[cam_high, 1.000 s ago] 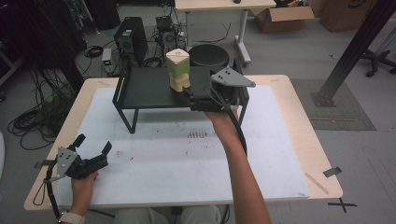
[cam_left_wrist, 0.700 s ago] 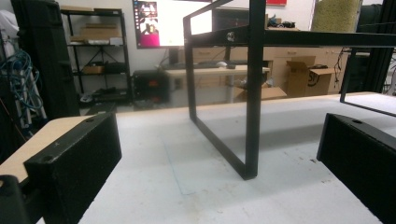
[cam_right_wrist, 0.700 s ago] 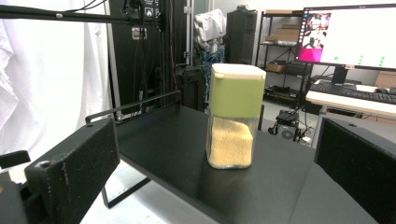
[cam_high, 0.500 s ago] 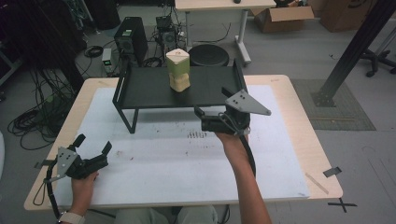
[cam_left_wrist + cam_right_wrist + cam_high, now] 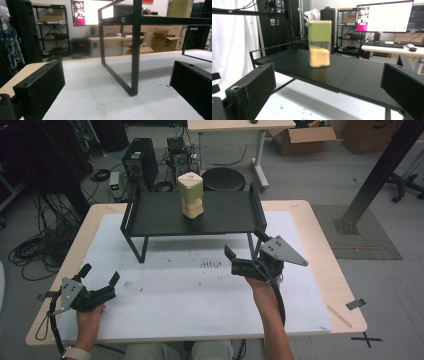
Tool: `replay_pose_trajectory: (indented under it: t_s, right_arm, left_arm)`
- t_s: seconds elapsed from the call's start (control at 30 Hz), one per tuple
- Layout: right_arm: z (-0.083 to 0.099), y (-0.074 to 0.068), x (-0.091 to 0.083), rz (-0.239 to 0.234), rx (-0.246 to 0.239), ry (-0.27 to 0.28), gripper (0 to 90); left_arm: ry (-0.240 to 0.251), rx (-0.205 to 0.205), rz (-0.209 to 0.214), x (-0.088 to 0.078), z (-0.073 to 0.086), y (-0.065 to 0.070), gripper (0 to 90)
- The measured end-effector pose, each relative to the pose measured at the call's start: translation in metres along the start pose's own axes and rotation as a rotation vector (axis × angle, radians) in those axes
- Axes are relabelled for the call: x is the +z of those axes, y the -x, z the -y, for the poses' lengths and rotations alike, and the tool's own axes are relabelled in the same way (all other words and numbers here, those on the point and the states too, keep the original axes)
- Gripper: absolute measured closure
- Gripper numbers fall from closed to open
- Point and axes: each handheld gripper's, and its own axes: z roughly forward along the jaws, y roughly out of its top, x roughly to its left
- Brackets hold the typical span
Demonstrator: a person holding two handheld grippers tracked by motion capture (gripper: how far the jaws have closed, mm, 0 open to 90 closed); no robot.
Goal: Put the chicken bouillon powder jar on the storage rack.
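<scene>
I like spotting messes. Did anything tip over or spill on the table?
No. The green-lidded jar stands upright on the black shelf, its grains inside. Only faint smudges mark the white mat.

Overhead forward view, two low table-level views, shared rack [image 5: 220, 215]

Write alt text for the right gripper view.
A clear jar with a green lid, part full of yellow grains, stands upright on a black raised shelf. The right gripper faces it with jaws open and empty, above a white mat.
</scene>
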Motion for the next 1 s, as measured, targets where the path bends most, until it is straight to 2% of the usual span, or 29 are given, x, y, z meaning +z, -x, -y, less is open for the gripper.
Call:
replay_pose_trajectory:
  t_s: [0.43, 0.67, 1.0]
  right_arm:
    - [0.052, 0.020, -0.030, 0.070, 0.058, -0.012, 0.0]
    - [0.070, 0.029, -0.039, 0.089, 0.068, -0.027, 0.0]
    - [0.089, 0.036, -0.043, 0.110, 0.079, -0.032, 0.0]
  left_arm:
    - [-0.004, 0.007, 0.000, 0.000, 0.000, 0.000, 0.2]
    - [-0.002, 0.007, -0.001, 0.000, 0.000, 0.001, 0.2]
    - [-0.001, 0.006, 0.000, 0.000, 0.000, 0.000, 0.2]
